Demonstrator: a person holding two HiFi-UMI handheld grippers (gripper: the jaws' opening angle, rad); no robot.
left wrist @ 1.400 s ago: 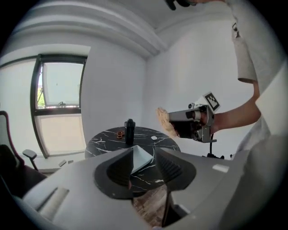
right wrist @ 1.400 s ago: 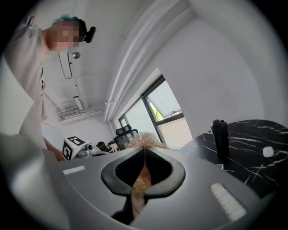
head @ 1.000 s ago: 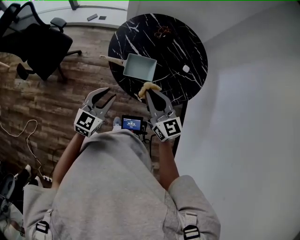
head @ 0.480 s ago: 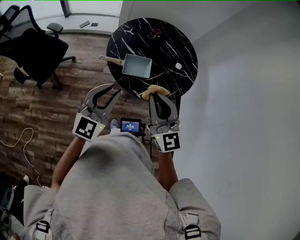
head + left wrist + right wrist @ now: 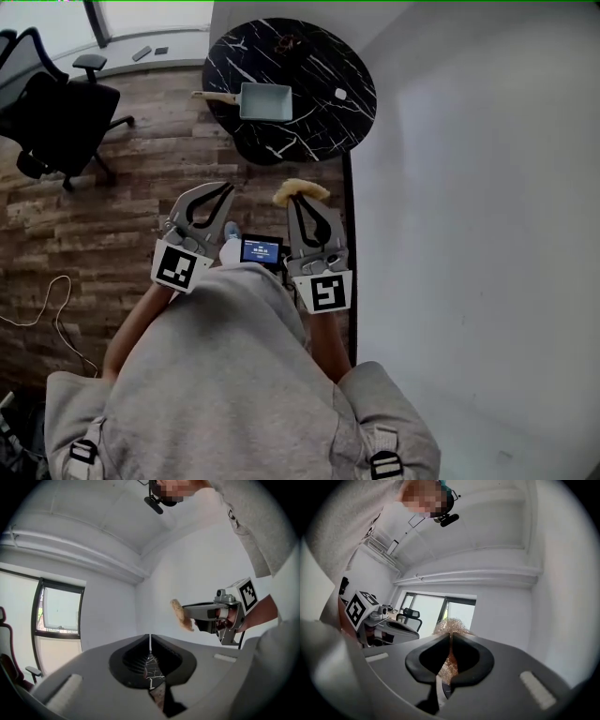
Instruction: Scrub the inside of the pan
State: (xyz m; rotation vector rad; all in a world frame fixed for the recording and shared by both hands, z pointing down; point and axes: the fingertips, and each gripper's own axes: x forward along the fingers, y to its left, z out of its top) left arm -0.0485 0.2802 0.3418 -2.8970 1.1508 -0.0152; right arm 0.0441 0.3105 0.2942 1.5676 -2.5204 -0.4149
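Note:
The pale blue square pan (image 5: 265,100) with a wooden handle sits on the round black marble table (image 5: 319,112), far ahead of both grippers. My right gripper (image 5: 298,202) is shut on a golden wiry scrubber (image 5: 300,190), held in the air over the wooden floor short of the table. In the right gripper view the scrubber (image 5: 451,626) bulges out past the closed jaws of that gripper (image 5: 451,638). My left gripper (image 5: 225,190) hovers beside it, jaws together and nothing between them (image 5: 150,641). From the left gripper view the right gripper (image 5: 211,613) and scrubber (image 5: 180,614) show side-on.
A black office chair (image 5: 56,112) stands at the left on the wooden floor. A small white object (image 5: 340,93) and a brownish item (image 5: 286,42) lie on the table. A white wall (image 5: 469,234) runs along the right. A small screen (image 5: 260,249) hangs at the person's chest.
The view has backed away from the table, so pan and table sit farther off. Both grippers came off the table edge toward the body. The left jaws went from open to shut.

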